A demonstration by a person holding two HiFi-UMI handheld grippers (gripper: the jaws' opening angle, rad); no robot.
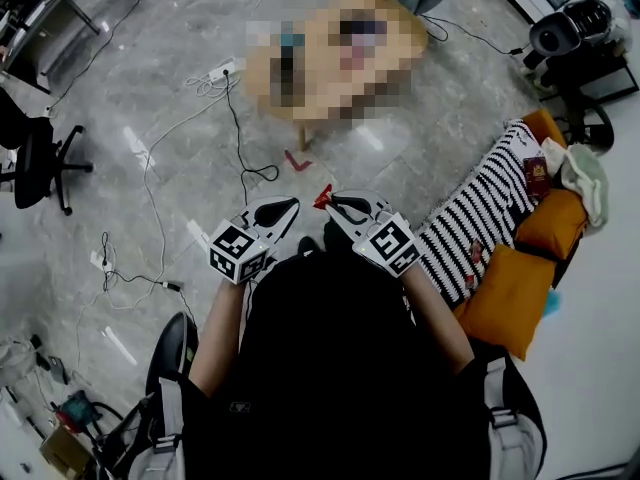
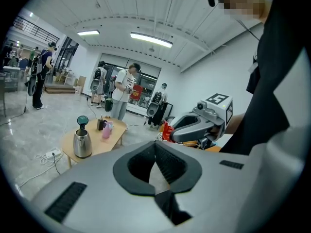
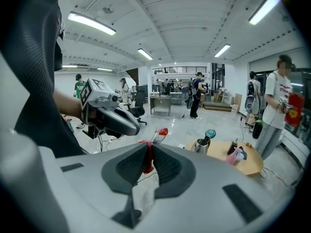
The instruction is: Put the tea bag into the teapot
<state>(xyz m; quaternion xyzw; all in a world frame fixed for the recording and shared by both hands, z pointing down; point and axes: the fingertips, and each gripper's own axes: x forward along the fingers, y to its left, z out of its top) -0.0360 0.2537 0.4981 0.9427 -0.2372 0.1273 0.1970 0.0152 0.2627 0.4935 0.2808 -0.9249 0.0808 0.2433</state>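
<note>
- Tea bag (image 3: 147,160): red packet, held upright, top poking above the jaws that clamp it.
- Right gripper (image 3: 148,149): clenched on the tea bag.
- Left gripper (image 2: 155,152): jaws together with nothing between them, just beside the right.
- Teapot (image 3: 200,145): steel, on a low wooden table (image 3: 245,168), well ahead of and below both grippers. The likely reach is forward and down.

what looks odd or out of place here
Nothing is spilled or broken. The one oddity is the tea bag, which sits skewed in the right gripper. It is pinched partway along, and its end sticks out past the tips at a slant. The teapot stands upright on the table.
</note>
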